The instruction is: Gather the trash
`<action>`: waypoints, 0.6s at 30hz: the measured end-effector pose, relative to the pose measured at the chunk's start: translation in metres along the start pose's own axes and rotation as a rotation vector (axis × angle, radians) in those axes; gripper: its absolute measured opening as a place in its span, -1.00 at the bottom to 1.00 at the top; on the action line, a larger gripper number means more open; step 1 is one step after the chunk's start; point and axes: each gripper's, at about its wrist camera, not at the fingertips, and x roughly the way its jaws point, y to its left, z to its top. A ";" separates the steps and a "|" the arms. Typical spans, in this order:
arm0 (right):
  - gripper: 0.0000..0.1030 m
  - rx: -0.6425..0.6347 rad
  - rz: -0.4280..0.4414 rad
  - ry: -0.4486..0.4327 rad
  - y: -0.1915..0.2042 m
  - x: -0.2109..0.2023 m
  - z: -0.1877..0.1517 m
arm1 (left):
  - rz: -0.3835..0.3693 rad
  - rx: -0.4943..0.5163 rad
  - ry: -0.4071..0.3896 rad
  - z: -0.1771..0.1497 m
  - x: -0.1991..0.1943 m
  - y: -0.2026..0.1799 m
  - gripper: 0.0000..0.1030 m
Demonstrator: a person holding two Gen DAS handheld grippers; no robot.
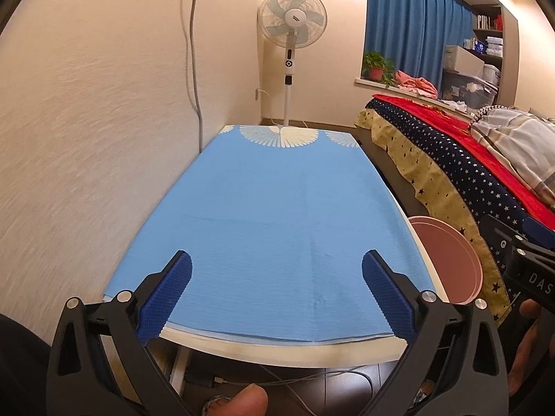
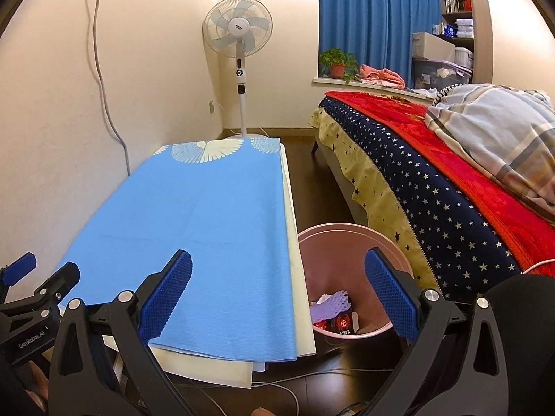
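Task appears at or near its end. Tabletop [image 2: 194, 215] under the blue cloth bare of any litter. Collected trash [image 2: 333, 308] — a purple scalloped piece, white scrap, a dark red-marked packet — lying at the bottom of the pink bin [image 2: 347, 230], on the floor between tabletop and bed [image 2: 433, 187]. Left tongs [image 1: 276, 294] spread wide, holding nothing, over the near tabletop edge. Right tongs [image 2: 277, 294] likewise agape and empty, straddling tabletop edge and bin.

Next move, if any: a check for leftover pieces — none visible.

Floor under the tabletop mostly hidden; packet markings illegible; bin largely cut off in the left view.
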 end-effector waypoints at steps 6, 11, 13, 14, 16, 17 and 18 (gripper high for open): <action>0.90 0.001 0.001 0.001 -0.001 0.001 0.000 | -0.005 0.003 0.000 0.000 0.000 0.000 0.85; 0.90 0.003 0.002 0.001 -0.003 0.001 0.000 | -0.010 0.007 -0.001 -0.001 -0.001 0.000 0.85; 0.90 0.001 0.001 0.000 -0.003 0.001 0.000 | -0.011 0.010 0.000 -0.002 -0.001 -0.001 0.85; 0.90 0.001 0.002 0.000 -0.004 0.001 -0.001 | -0.011 0.011 0.000 -0.002 -0.001 -0.001 0.85; 0.90 -0.001 0.003 -0.001 -0.005 0.000 -0.002 | -0.011 0.012 0.000 -0.002 -0.001 -0.001 0.85; 0.90 -0.002 0.003 0.000 -0.005 0.000 -0.002 | -0.011 0.012 0.000 -0.002 -0.002 -0.001 0.85; 0.90 -0.001 0.003 0.000 -0.005 0.000 -0.002 | -0.011 0.013 -0.001 -0.002 -0.003 -0.001 0.85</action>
